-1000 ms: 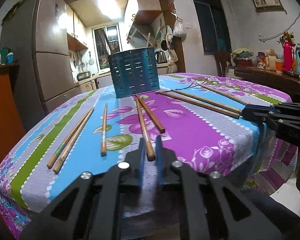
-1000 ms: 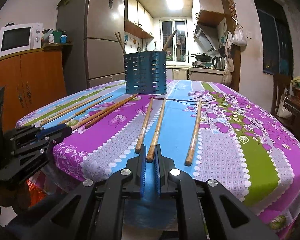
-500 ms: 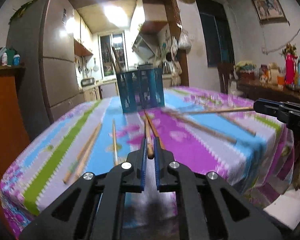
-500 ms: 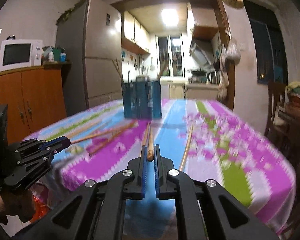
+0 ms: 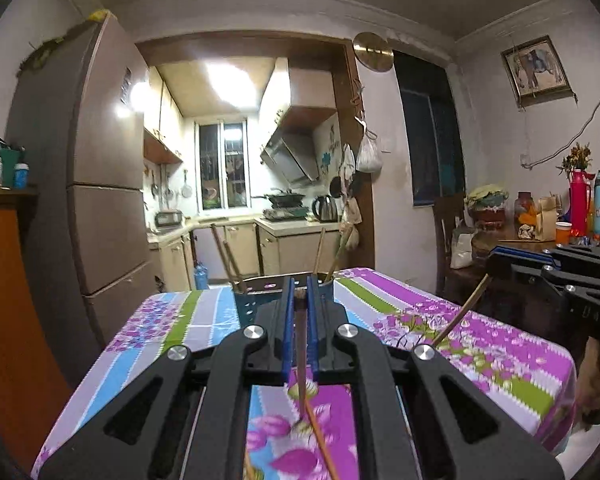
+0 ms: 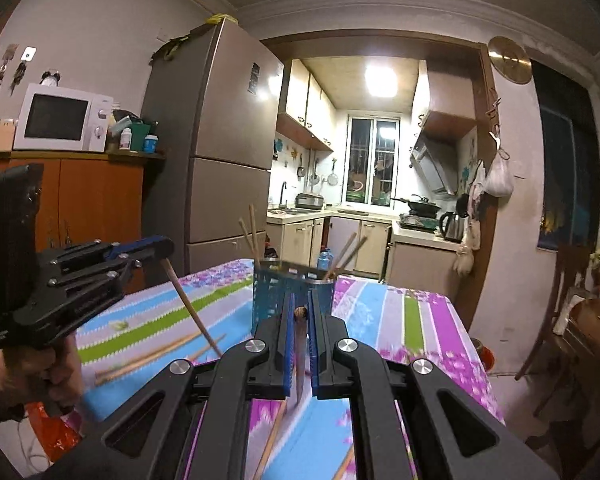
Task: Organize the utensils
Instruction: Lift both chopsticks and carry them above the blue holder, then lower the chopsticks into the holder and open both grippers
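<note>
My left gripper [image 5: 299, 287] is shut on a wooden chopstick [image 5: 301, 360] near its thick end, and the stick hangs down toward the floral tablecloth [image 5: 480, 344]. In the right wrist view, my right gripper [image 6: 300, 305] is shut the same way on another chopstick [image 6: 300, 356]. Both are raised above the table. Just beyond the fingertips stands the blue slotted holder [image 6: 272, 292], with several chopsticks [image 6: 252, 236] in it. The left wrist view hides most of the holder [image 5: 247, 306]. Each view shows the other gripper from the side: the right gripper [image 5: 494, 260] and the left gripper [image 6: 160, 247], each with its slanting stick.
Several loose chopsticks [image 6: 152, 356] lie on the left part of the table. A fridge [image 6: 220, 160] and an orange cabinet with a microwave [image 6: 60, 118] stand to the left. At the right are a chair [image 6: 560, 312] and a side table with flasks [image 5: 580, 204]. A hand [image 6: 40, 376] holds the left gripper.
Both grippers have risen from the table's near edge, each lifting a chopstick off the cloth. The sticks now hang tilted below the jaws, and the views look over the holder's rim.
</note>
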{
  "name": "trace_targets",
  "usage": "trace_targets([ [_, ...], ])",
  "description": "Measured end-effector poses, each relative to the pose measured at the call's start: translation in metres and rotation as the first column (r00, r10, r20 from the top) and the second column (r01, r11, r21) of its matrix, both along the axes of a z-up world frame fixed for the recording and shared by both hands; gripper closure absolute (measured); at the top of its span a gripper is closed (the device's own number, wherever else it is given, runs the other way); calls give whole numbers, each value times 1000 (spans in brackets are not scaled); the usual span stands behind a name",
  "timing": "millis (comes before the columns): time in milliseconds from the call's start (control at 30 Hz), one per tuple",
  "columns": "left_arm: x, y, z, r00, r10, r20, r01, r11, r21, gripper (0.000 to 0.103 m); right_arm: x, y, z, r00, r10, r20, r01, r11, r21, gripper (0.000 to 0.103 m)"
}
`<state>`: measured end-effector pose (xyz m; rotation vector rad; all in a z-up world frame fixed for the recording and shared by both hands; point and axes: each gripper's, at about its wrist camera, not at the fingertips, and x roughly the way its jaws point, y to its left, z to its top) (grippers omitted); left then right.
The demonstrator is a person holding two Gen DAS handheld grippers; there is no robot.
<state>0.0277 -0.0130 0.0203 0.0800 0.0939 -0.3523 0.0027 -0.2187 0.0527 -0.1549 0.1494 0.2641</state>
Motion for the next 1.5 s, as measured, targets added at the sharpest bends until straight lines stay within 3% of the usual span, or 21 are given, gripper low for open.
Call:
trace_targets([
  [500,42,12,56,999,-21,-34,20,999,-45,98,60,-6,55,997,26,-76,-22,999,49,96],
  [800,50,8,117,999,-18,33,19,999,-32,98,67,-3,139,998,63,3,-63,996,56,96],
  [933,63,9,153,998,-17,59,20,998,-58,98,79,-1,181,997,61,40,-63,996,58,96],
  [1100,84,9,181,997,9,82,-2,996,-85,98,104,4,212,997,49,59,-52,997,57,96],
  [1267,114,5,185,997,19,74,-11,995,-97,98,137,6,210,999,39,32,-41,997,71,96],
  [1500,160,1,171,1000,15,23,-13,996,-93,98,176,3,173,999,30,-32,-27,996,86,96],
])
